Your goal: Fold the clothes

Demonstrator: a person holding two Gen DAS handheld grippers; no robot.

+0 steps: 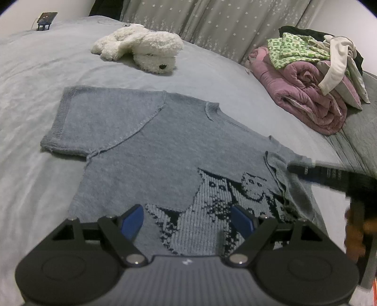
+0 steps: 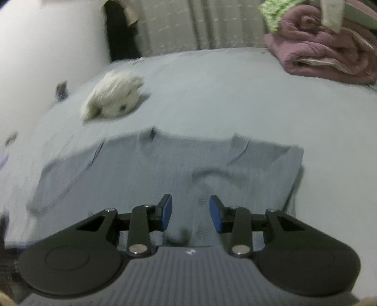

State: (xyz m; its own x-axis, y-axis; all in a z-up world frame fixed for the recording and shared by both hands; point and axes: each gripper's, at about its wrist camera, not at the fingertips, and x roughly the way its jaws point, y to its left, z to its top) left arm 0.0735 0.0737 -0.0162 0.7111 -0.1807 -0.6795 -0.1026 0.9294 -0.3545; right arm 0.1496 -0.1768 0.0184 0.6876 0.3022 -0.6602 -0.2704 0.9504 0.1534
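On the pale blue bed (image 1: 35, 77) a blue-grey knit sweater (image 1: 146, 146) lies spread flat with its reverse side up, a cat pattern (image 1: 226, 195) showing across the lower body and one short sleeve (image 1: 94, 120) laid out to the side. Over the hem, the left tongs (image 1: 187, 221) hang released, blue pads wide apart with nothing between them. At the sweater's far sleeve the right tongs (image 1: 299, 168) reach in from the side, blurred in the left wrist view; in the right wrist view the right tongs (image 2: 190, 213) stand parted and empty above the sweater (image 2: 165, 169). Beyond the garment a white plush dog (image 1: 141, 47) lies on the bed, well apart from it. Near the bed's far corner a rolled pink quilt (image 1: 304, 94) carries a heap of clothes (image 1: 313, 49), before a star-print curtain (image 1: 223, 21).
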